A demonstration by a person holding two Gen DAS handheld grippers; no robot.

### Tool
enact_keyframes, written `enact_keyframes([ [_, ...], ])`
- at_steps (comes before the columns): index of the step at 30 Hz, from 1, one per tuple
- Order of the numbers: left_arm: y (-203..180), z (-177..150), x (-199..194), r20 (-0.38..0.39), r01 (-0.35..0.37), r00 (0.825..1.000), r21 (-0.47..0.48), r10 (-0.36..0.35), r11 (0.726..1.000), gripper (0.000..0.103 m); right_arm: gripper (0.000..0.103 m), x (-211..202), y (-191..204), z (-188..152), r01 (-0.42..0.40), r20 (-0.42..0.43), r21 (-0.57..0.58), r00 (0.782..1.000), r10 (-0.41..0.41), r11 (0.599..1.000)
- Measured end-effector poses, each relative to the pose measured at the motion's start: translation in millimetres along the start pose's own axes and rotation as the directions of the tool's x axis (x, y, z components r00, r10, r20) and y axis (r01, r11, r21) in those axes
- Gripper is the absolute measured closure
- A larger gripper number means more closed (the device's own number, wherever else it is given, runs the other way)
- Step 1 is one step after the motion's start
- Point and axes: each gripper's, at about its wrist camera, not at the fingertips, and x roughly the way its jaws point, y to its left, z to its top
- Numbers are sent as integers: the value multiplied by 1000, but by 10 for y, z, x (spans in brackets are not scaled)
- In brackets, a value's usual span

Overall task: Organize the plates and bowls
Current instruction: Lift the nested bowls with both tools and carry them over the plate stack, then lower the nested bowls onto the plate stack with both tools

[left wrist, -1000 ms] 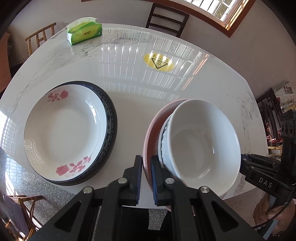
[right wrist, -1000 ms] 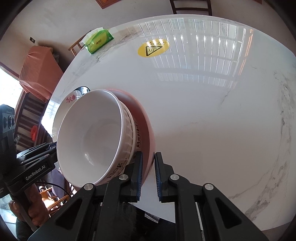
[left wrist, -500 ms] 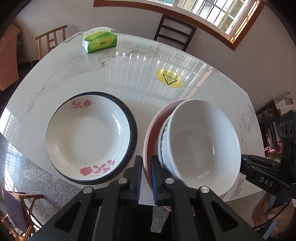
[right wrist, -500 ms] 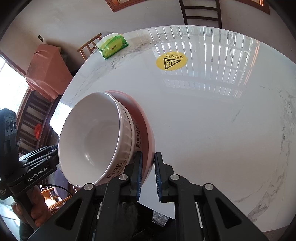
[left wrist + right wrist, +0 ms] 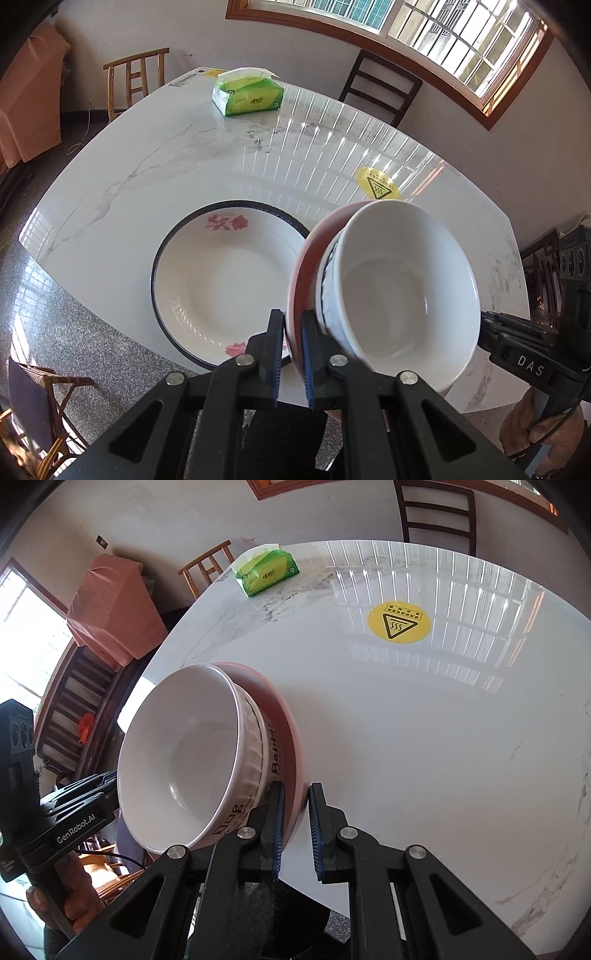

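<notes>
A white bowl [image 5: 402, 291] sits nested in a pink bowl [image 5: 301, 280], and both grippers hold the pair in the air above the table's near edge. My left gripper [image 5: 291, 354] is shut on the pink bowl's left rim. My right gripper [image 5: 295, 823] is shut on the pink bowl's [image 5: 291, 738] right rim, beside the white bowl [image 5: 184, 753] with black lettering. A white plate with red roses [image 5: 221, 280] lies inside a dark-rimmed plate [image 5: 157, 254] on the table, to the left of the held bowls.
The white marble table [image 5: 147, 162] carries a green tissue pack [image 5: 247, 96] at the far side and a yellow hot-surface sticker [image 5: 399, 622]. Chairs stand around the table: a dark one [image 5: 380, 88] at the back and a wooden one [image 5: 136, 77] at the far left.
Both grippers have lifted the nested bowls higher and pulled back from the table. The table and the stacked plates now look smaller and farther away. Both grips are unchanged.
</notes>
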Motion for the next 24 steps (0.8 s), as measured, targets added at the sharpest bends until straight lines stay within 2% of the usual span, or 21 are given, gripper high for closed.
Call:
enact_keyframes([
  [12,458,134,-168,33,-32,999,-66,34,997,95,90,207,417,201,-34,-25,-50,999,33,998],
  [24,759,196,-36,11,-36,999,-112,37,993,95,90,469,581,327,-37,-63,-64,997,33,997],
])
